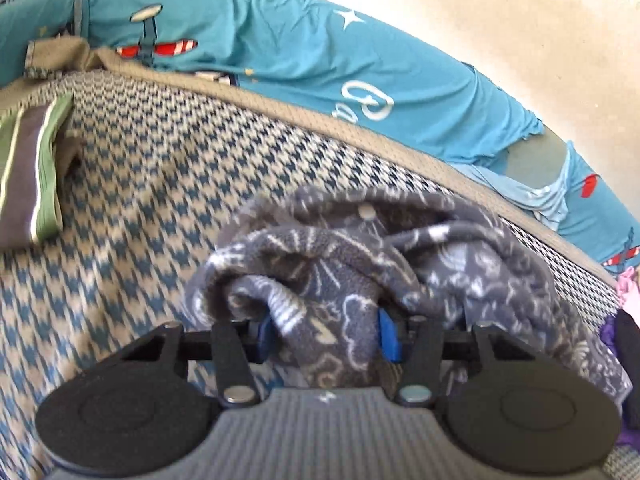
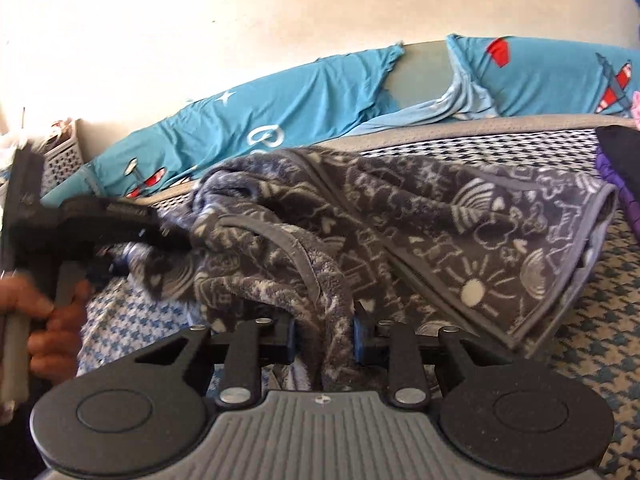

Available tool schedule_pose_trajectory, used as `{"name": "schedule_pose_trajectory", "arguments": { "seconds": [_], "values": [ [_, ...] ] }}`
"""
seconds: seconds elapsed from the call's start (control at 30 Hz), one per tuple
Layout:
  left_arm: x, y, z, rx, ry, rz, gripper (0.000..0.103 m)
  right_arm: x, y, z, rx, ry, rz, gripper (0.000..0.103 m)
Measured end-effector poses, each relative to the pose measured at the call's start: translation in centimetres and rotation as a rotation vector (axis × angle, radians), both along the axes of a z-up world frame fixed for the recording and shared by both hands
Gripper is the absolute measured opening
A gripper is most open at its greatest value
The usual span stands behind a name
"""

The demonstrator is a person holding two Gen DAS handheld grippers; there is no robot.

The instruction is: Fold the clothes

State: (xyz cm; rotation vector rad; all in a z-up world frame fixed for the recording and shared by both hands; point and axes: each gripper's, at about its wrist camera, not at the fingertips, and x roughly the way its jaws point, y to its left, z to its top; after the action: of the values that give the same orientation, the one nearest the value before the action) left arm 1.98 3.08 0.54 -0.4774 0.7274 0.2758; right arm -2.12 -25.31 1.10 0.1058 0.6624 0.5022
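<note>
The grey patterned fleece garment (image 2: pixel 360 216) lies bunched on the houndstooth-covered bed (image 1: pixel 132 184), its bulk running across the right wrist view from a crumpled end at the left to a flatter, hemmed panel (image 2: pixel 532 248) at the right. The right gripper (image 2: pixel 324 340) has its fingers (image 2: pixel 357 338) closed on a gathered fold of this fleece, the fabric hanging straight down between the blue pads. The left gripper (image 1: pixel 324 336) likewise has its fingers (image 1: pixel 387 336) clamped on a thick roll of the same garment. In the right wrist view the left gripper (image 2: pixel 120 232) is seen at the crumpled end, carried by a hand (image 2: pixel 52 320), so the two grips sit along the garment's length, left at the bunched end, right nearer the middle. The flat hemmed panel lies ahead and to the right of the right fingers and is ungripped. Judgement: the fleece is not yet spread; drawing the two grips apart along that axis appears necessary before folding. A turquoise printed sheet (image 1: pixel 280 48) lies along the far edge of the bed, and a green-striped folded item (image 1: pixel 32 172) rests well apart at the left.
</note>
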Motion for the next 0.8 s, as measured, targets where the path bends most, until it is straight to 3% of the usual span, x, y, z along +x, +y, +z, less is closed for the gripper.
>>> {"name": "schedule_pose_trajectory", "arguments": {
  "seconds": [0.23,0.53,0.8],
  "values": [
    [1.5,1.1,0.6,0.034,0.012,0.019,0.047,0.2,0.7,-0.1,0.000,0.008,0.075,0.025],
    [2.2,2.1,-0.3,0.021,0.037,-0.006,0.050,0.5,1.7,-1.2,-0.094,0.012,0.107,0.026],
    [1.4,3.2,-1.2,-0.052,0.022,0.023,0.067,0.6,2.9,-2.5,-0.160,0.009,0.140,0.026]
  ]
}}
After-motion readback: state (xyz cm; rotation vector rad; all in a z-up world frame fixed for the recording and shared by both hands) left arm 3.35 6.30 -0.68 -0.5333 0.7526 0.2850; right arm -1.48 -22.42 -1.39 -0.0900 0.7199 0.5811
